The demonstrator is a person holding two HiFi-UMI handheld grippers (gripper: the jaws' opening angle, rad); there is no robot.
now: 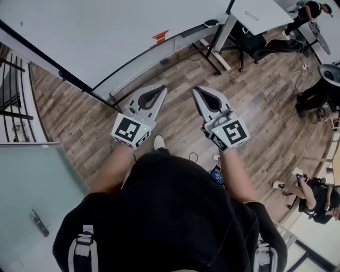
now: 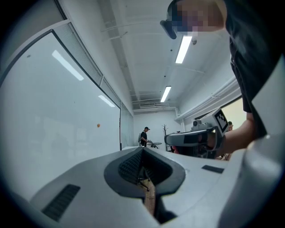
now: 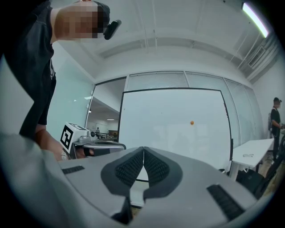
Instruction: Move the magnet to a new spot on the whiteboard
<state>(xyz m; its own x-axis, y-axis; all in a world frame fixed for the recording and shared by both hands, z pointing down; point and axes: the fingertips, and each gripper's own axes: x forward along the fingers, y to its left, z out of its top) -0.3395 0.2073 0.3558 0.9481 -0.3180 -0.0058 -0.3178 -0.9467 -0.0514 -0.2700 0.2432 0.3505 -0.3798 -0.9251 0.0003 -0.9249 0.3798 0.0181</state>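
The whiteboard [image 1: 95,32] stands ahead of me on a wheeled frame. A small orange magnet [image 3: 192,122] sticks on its face at mid height, right of centre; it also shows as an orange dot, the magnet [image 2: 98,125], in the left gripper view and as a red-orange mark, the magnet [image 1: 161,37], from above. Both grippers hang side by side over the wood floor, well short of the board. My left gripper [image 1: 162,87] is shut with nothing in it, and so is my right gripper [image 1: 195,89]. Each gripper view shows its own jaws meeting at the tips.
A white desk [image 1: 257,13] and a black office chair [image 1: 254,43] stand to the board's right. People sit and stand at the far right [image 1: 313,199]. A glass partition [image 1: 32,180] lies at my left. The board's black legs [image 1: 211,57] reach onto the floor ahead.
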